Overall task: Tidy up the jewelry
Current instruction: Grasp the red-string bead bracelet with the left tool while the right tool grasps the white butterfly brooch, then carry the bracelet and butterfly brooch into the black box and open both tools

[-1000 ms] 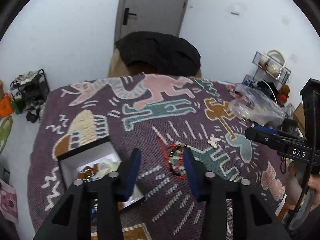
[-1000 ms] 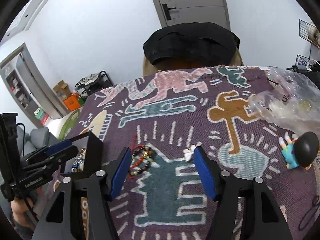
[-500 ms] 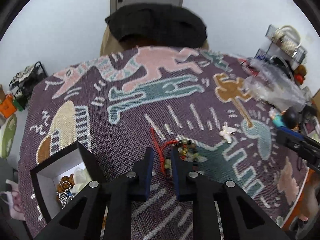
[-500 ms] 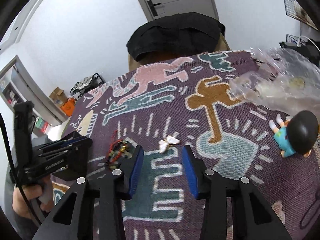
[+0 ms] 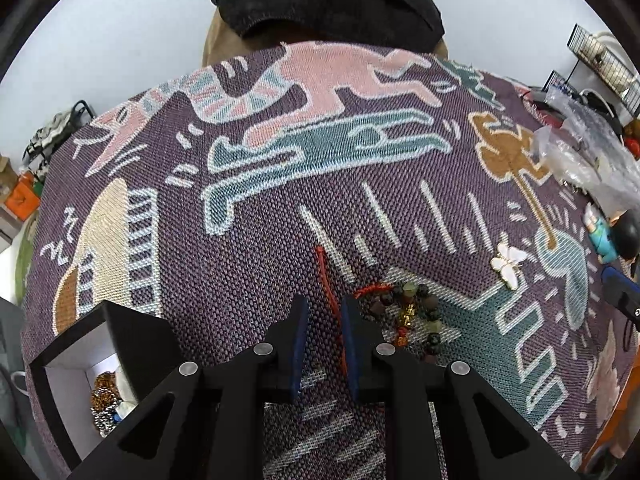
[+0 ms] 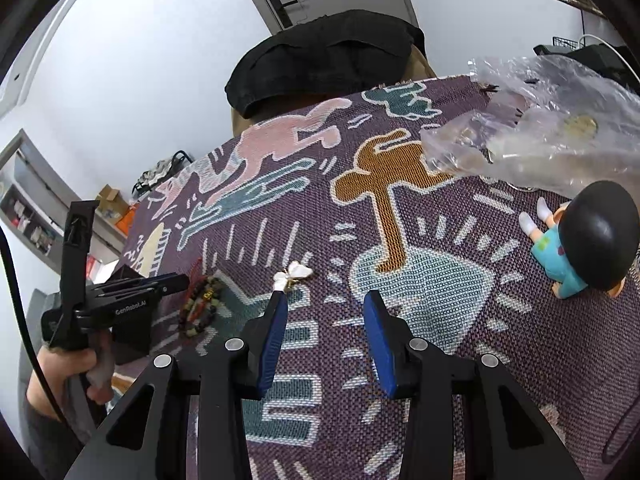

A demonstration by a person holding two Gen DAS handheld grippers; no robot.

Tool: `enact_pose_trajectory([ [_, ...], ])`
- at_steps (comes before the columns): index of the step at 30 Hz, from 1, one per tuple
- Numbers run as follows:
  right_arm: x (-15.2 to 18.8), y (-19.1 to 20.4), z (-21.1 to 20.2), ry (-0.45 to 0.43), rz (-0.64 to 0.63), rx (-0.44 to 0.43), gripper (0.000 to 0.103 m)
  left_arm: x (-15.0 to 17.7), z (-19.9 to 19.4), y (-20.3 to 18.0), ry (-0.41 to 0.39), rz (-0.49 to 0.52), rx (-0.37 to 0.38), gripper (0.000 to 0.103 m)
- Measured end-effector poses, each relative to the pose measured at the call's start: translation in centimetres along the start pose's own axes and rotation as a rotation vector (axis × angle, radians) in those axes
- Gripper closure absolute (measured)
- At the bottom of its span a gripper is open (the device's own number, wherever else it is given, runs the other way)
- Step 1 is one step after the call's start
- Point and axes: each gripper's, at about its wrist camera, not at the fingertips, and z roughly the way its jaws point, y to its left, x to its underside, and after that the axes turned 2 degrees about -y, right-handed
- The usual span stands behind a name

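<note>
A beaded bracelet with a red cord lies on the patterned purple tablecloth. My left gripper is low over the cloth, its jaws nearly closed around the red cord, a narrow gap left. The bracelet also shows in the right wrist view, with the left gripper beside it. A white butterfly brooch lies to the right; in the right wrist view the brooch sits just past my open, empty right gripper. A black jewelry box holds several pieces at lower left.
A crumpled clear plastic bag lies at the far right of the table. A small doll in blue lies near it. A chair with a black cushion stands behind the table. Wire racks hang on the right wall.
My left gripper has moved forward and down to the bracelet and closed its jaws around the red cord. My right gripper has moved toward the butterfly brooch and narrowed a little.
</note>
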Motion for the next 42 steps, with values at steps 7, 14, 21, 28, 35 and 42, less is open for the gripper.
enact_pose_trajectory([
  [7,0.2,-0.4,1.1,0.017,0.009,0.001,0.063,0.3,0.7,-1.2,0.013,0.051,-0.019,0.085],
  [14,-0.2,0.8,2.5,0.033,-0.006,-0.016,0.063,0.9,0.7,-2.3,0.014,0.123,-0.035,0.098],
  [21,-1.2,2.8,5.5,0.083,-0.057,0.029,0.063,1.1,-0.5,-1.5,-0.004,0.106,0.015,0.099],
  [28,-1.5,4.5,7.9,0.134,-0.170,0.107,0.057,0.4,-4.9,-0.7,-0.100,0.082,0.061,0.099],
  [35,-1.5,5.9,9.6,0.180,-0.301,0.144,0.050,-0.1,-8.5,-0.5,-0.175,0.086,0.070,0.099],
  [42,-1.5,6.4,10.7,0.206,-0.369,0.175,0.050,-0.2,-10.6,0.9,-0.218,0.064,0.070,0.099],
])
